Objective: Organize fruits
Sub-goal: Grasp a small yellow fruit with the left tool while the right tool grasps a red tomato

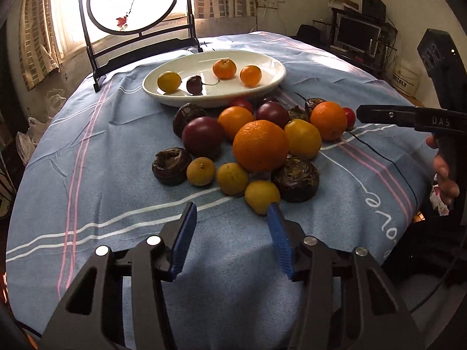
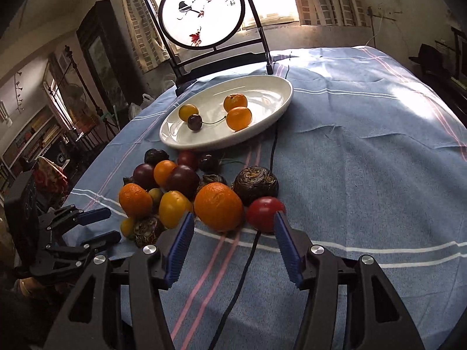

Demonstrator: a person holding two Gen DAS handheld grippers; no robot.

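Note:
A heap of fruit lies on the blue cloth: a big orange (image 1: pixel 260 145), dark plums (image 1: pixel 203 137), small yellow fruits (image 1: pixel 261 196) and dark brown knobbly ones (image 1: pixel 295 179). Behind it a white oval plate (image 1: pixel 271 78) holds two small oranges, a yellow fruit and a cherry (image 1: pixel 194 84). My left gripper (image 1: pixel 232 213) hangs open just short of the heap, nothing between its blue pads. My right gripper (image 2: pixel 233 218) is open too, with an orange (image 2: pixel 218 206) and a red fruit (image 2: pixel 264 213) just beyond its fingertips.
A framed round screen with painted birds (image 1: pixel 132 0) stands at the table's far edge behind the plate. A thin black cable (image 2: pixel 245 265) runs across the cloth between the right fingers. The left gripper (image 2: pixel 102 226) shows at the left of the right wrist view.

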